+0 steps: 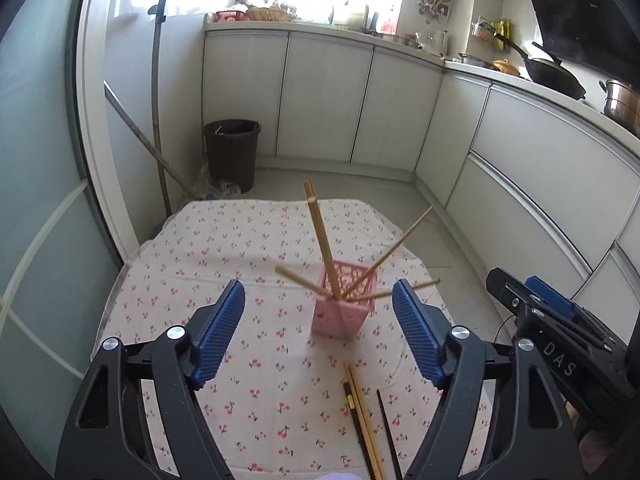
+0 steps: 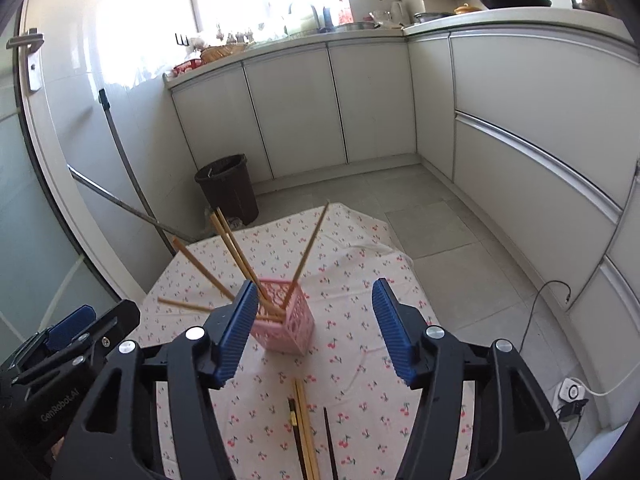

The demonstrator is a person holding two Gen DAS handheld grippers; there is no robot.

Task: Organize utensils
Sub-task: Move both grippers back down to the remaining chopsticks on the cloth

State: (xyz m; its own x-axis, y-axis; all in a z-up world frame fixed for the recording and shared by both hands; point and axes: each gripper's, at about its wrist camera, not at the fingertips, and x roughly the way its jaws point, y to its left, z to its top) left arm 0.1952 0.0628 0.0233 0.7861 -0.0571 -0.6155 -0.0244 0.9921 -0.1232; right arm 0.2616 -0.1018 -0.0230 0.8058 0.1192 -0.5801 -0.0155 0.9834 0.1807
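A pink lattice utensil holder [image 1: 345,312] [image 2: 285,327] stands on the cherry-print cloth [image 1: 260,320] with several bamboo chopsticks [image 1: 322,240] [image 2: 236,250] fanning out of it. More chopsticks, two bamboo [image 1: 366,416] [image 2: 306,428] and two dark [image 1: 387,432] [image 2: 330,444], lie flat on the cloth near me. My left gripper [image 1: 320,320] is open and empty, hovering in front of the holder. My right gripper [image 2: 316,324] is open and empty, just to the right; it shows at the edge of the left wrist view [image 1: 548,312].
The cloth [image 2: 360,320] covers a low table whose far edge drops to the tiled floor. A dark bin [image 1: 233,152] and mop handles [image 1: 158,120] stand at the far left. White cabinets [image 1: 360,108] line the back and right. A cable and power plug [image 2: 572,394] lie on the floor at right.
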